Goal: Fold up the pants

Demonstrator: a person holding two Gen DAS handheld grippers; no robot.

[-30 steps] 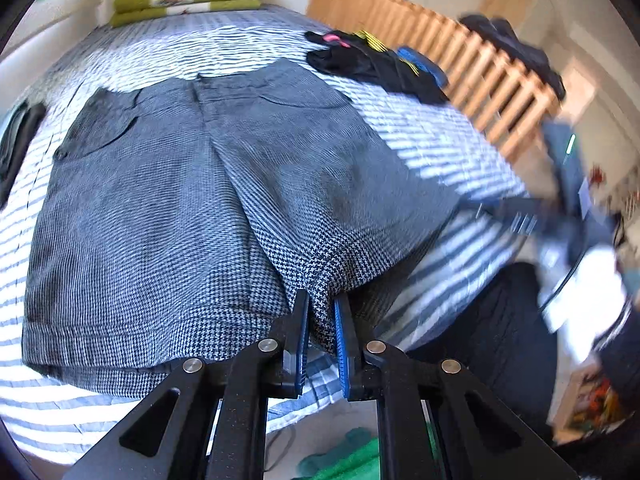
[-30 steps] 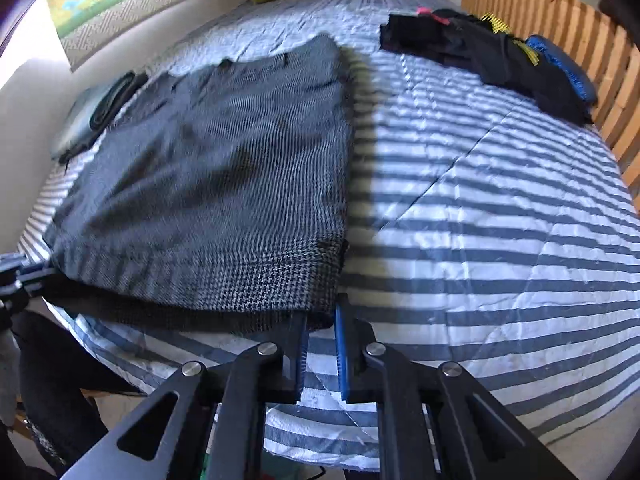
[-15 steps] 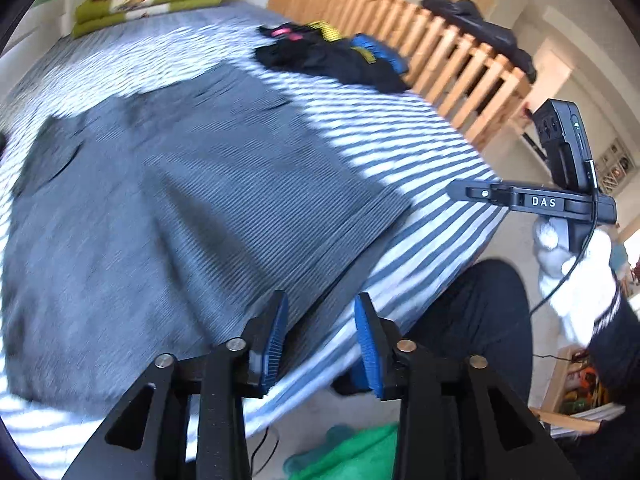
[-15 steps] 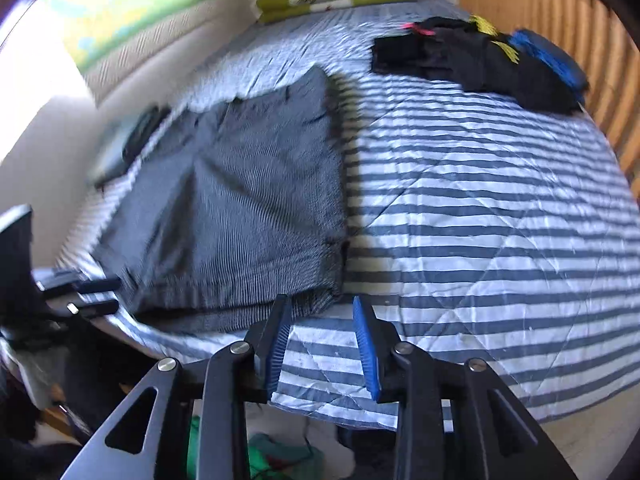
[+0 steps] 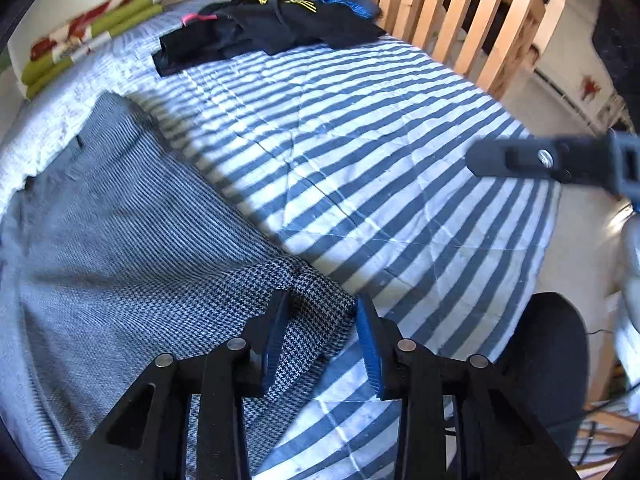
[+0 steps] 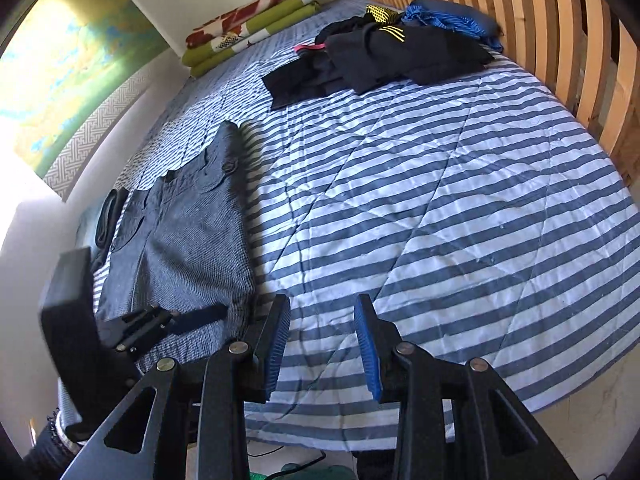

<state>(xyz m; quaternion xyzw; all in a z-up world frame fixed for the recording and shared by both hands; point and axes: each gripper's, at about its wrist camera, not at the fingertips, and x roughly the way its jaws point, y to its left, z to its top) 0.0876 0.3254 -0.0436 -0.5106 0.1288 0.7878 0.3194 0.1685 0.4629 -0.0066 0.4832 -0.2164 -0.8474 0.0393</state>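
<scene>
Grey houndstooth pants (image 5: 120, 248) lie flat on the striped bedcover (image 5: 380, 152), waist towards the far end. In the left wrist view my left gripper (image 5: 322, 298) stands open, its blue pads (image 5: 276, 340) on either side of the near right hem corner without gripping it. In the right wrist view the pants (image 6: 192, 240) lie to the left. There my right gripper (image 6: 323, 300) is open over bare bedcover (image 6: 440, 208), just right of the hem. The left gripper (image 6: 218, 314) shows at the hem there, and the right gripper (image 5: 520, 156) shows at the right edge here.
A heap of dark clothes (image 6: 380, 56) lies at the far side beside a wooden slatted rail (image 6: 580, 40). Folded green and red blankets (image 6: 248, 36) sit at the head. A dark folded item (image 6: 108, 220) lies by the wall. A person's dark-clad knee (image 5: 548, 360) is by the bed edge.
Both grippers were shut on the pants' near hem a second ago; both have opened and let go. The cameras have swung to the right, and the pants now lie flat.
</scene>
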